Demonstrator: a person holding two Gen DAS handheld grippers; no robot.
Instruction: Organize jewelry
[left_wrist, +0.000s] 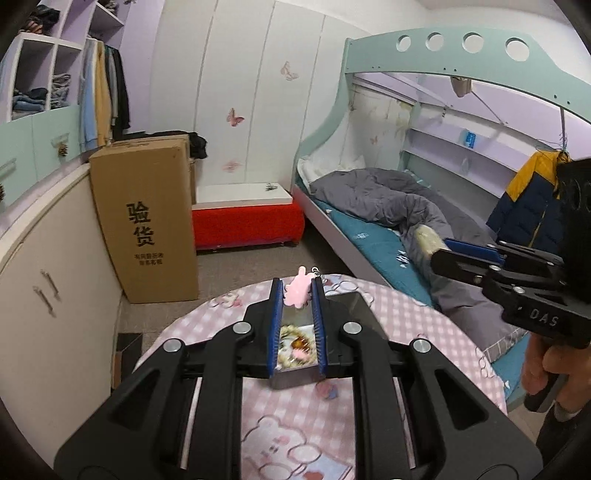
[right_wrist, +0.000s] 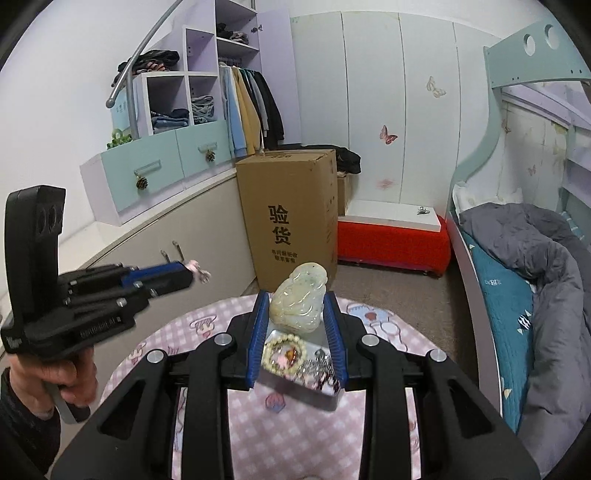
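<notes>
**Clerk:** Item one, the left gripper (left_wrist: 297, 291), black with blue-padded fingers. Condition?

**Keeper:** Pinching a small pink flat charm with scalloped edges and a metal clasp (left_wrist: 298, 291). The charm is pressed between the two pads near their tips and held in the air above the table. From the right wrist view the same gripper (right_wrist: 192, 275) sits at the left, the pink charm (right_wrist: 195, 269) poking out past its tips.

**Clerk:** Item two, the right gripper (right_wrist: 297, 314).

**Keeper:** Closed on a pale green-white carved jade pendant (right_wrist: 299, 302), held upright between the blue pads, above the far end of the tin. In the left wrist view this gripper (left_wrist: 439, 254) enters from the right, over the bed's edge; something pale shows at its tips, too blurred to name there.

**Clerk:** Item three, the container.

**Keeper:** One shallow rectangular metal tin (right_wrist: 325, 395), open, resting on a round table under a pink checked cloth printed with cartoon bears (right_wrist: 295, 435). Both grippers hang above it. Contents: a cream beaded bracelet with an amber bead (right_wrist: 282, 354) at the left, a cluster of dark and silvery pieces (right_wrist: 321, 373) at the right, not clear enough to list singly.

**Clerk:** Surroundings?

**Keeper:** A tall brown cardboard carton with black printed characters (right_wrist: 291, 218) standing on the floor beyond the table; a low red bench with a white top (right_wrist: 391, 236) beside it; a bunk bed with a grey quilt on a teal sheet (right_wrist: 517, 258) at the right.
</notes>
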